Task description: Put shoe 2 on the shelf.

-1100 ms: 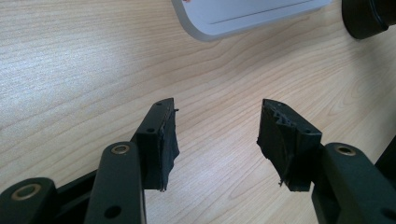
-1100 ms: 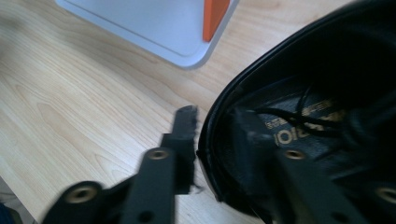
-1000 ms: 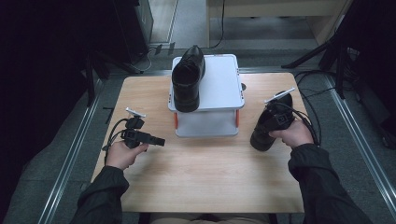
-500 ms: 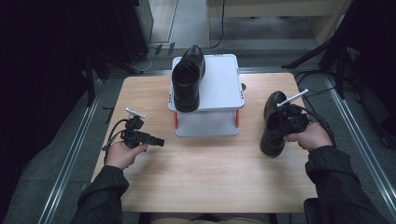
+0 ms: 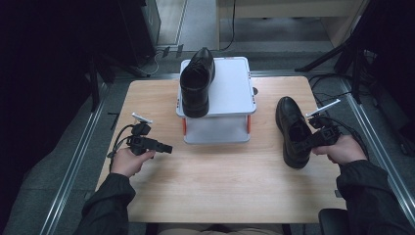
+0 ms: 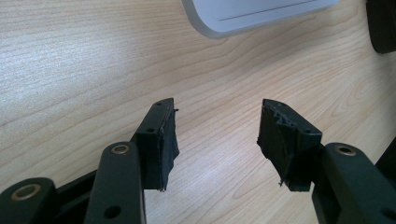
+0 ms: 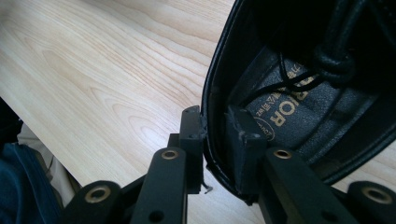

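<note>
A black leather shoe (image 5: 291,129) stands upright on the wooden table (image 5: 220,186) at the right, toe pointing away. My right gripper (image 5: 306,142) is shut on its collar. In the right gripper view, one jaw of this gripper (image 7: 215,121) sits outside the shoe's (image 7: 299,107) wall and one inside over the insole. These jaws have just been opening slightly, with the wall still between them. A matching shoe (image 5: 197,81) rests on the left half of a white stand (image 5: 230,88). My left gripper (image 5: 169,148) stands open and empty over bare wood (image 6: 217,126), left of the stand.
The stand's rounded white corner (image 6: 252,14) lies ahead of the left gripper. Cables trail from both grippers. Metal rails (image 5: 73,166) run along both sides of the table, with dark equipment and tripod legs (image 5: 342,54) beyond.
My right hand has carried the shoe toward the right front of the table and set it upright, toe away. The left hand has not moved.
</note>
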A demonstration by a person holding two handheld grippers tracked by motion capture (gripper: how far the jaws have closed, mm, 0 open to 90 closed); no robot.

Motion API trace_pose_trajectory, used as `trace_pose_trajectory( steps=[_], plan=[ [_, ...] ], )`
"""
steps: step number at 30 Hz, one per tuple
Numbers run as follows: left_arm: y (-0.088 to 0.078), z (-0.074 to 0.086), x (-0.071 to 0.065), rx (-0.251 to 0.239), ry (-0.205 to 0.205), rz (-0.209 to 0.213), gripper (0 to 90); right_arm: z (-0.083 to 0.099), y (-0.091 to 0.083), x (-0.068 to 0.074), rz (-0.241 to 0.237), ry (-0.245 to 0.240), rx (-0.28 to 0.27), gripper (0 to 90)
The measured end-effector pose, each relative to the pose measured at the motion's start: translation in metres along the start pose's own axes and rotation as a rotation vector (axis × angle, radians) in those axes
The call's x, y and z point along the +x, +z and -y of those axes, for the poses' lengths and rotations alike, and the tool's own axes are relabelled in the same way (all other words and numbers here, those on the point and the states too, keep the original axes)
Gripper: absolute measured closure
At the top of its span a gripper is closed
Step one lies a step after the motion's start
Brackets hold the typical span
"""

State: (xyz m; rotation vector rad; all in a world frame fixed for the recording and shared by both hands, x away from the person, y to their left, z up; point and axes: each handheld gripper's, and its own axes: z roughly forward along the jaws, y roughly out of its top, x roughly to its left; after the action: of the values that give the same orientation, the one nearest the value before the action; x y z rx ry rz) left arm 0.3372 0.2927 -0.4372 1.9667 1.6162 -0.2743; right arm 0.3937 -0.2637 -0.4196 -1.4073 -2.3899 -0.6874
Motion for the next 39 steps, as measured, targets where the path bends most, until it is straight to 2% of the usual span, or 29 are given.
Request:
trace_pose_trajectory(
  steps=[2, 4, 5, 8, 9, 10, 11, 15, 17, 18, 21, 23, 24, 30, 32, 36, 39],
  plan=[
    [0.000, 0.000, 0.000, 0.002, 0.004, 0.000, 45.9, -0.001, -0.001, 0.000, -0.009, 0.019, -0.008, 74.6],
    [0.001, 0.000, 0.000, 0.003, 0.004, 0.000, 45.8, -0.003, -0.006, -0.001, -0.004, 0.018, -0.025, 72.6],
    [0.001, 0.000, 0.000, 0.004, 0.004, -0.001, 45.8, -0.004, -0.011, -0.001, -0.001, 0.035, -0.041, 71.8],
    [0.001, -0.001, 0.000, 0.007, 0.008, -0.001, 45.8, -0.005, -0.018, -0.004, -0.004, 0.059, -0.071, 71.5],
    [0.001, 0.000, 0.000, 0.005, 0.007, -0.001, 45.8, -0.005, -0.022, -0.006, 0.008, 0.061, -0.079, 71.5],
    [0.001, 0.000, 0.000, 0.004, 0.007, 0.000, 45.8, -0.004, -0.029, -0.012, 0.019, 0.089, -0.088, 71.5],
    [0.001, 0.000, 0.000, 0.004, 0.005, 0.000, 45.8, -0.004, -0.029, -0.012, 0.019, 0.089, -0.088, 71.5],
    [0.002, -0.001, 0.000, 0.012, 0.006, -0.005, 45.8, -0.001, -0.040, -0.028, 0.041, 0.154, -0.116, 71.6],
    [0.003, -0.001, 0.000, 0.015, 0.008, -0.006, 45.8, 0.000, -0.041, -0.039, 0.053, 0.191, -0.120, 70.6],
    [0.003, -0.001, 0.000, 0.016, 0.010, -0.006, 45.8, 0.000, -0.041, -0.039, 0.053, 0.191, -0.120, 70.6],
    [0.003, -0.001, 0.000, 0.016, 0.010, -0.004, 45.8, 0.001, -0.038, -0.053, 0.074, 0.235, -0.120, 70.2],
    [0.003, -0.001, 0.000, 0.015, 0.007, -0.003, 45.8, 0.001, -0.035, -0.060, 0.071, 0.265, -0.126, 69.9],
    [0.003, -0.001, 0.000, 0.016, 0.007, -0.003, 45.7, -0.001, -0.030, -0.065, 0.051, 0.288, -0.141, 69.2],
    [0.003, -0.001, 0.000, 0.020, 0.010, -0.003, 45.7, -0.007, -0.017, -0.063, 0.065, 0.292, -0.122, 68.6],
    [0.003, -0.001, 0.000, 0.021, 0.012, -0.003, 45.7, -0.011, -0.007, -0.061, 0.107, 0.305, -0.100, 66.6],
    [0.004, -0.001, 0.001, 0.029, 0.012, -0.004, 45.7, -0.013, 0.000, -0.061, 0.113, 0.326, -0.109, 64.0],
    [0.005, -0.001, 0.001, 0.035, 0.016, -0.004, 45.7, -0.015, 0.005, -0.061, 0.139, 0.333, -0.109, 63.3]
  ],
)
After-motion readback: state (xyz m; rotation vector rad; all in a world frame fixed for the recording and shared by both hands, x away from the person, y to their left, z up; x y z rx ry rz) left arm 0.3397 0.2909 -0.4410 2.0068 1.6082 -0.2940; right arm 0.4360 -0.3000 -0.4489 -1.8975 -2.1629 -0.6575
